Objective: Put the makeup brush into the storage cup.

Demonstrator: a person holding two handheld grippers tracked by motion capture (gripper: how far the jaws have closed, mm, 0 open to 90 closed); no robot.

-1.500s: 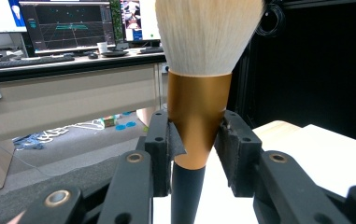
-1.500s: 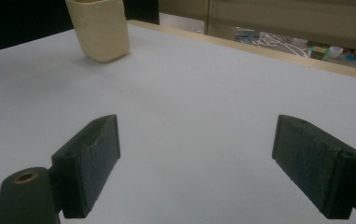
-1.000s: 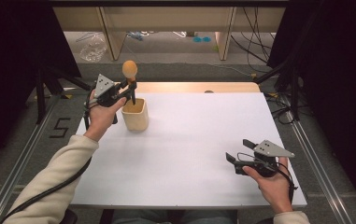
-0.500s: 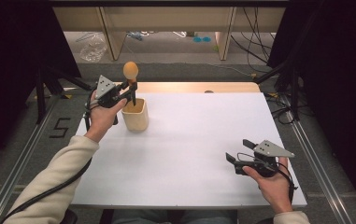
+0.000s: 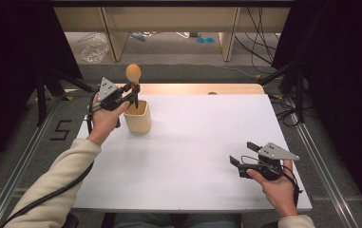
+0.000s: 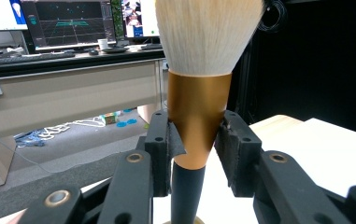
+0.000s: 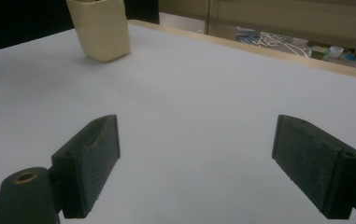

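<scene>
Copper-collared brush (image 6: 196,121) clamped in left claw (image 5: 132,92), seemingly over cream cup (image 5: 138,118); right claw (image 5: 239,159) apart.

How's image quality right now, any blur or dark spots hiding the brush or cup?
High view: even light, brush and cup clear, both sides black. Left gripper view: sharp on the gold ferrule, bristles cropped. Right gripper view: dim, pads soft, cup cropped.

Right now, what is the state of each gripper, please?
Left gripper: shut on the brush, held upright above the cream cup.
Right gripper: open, holding nothing, low over the white table.
</scene>
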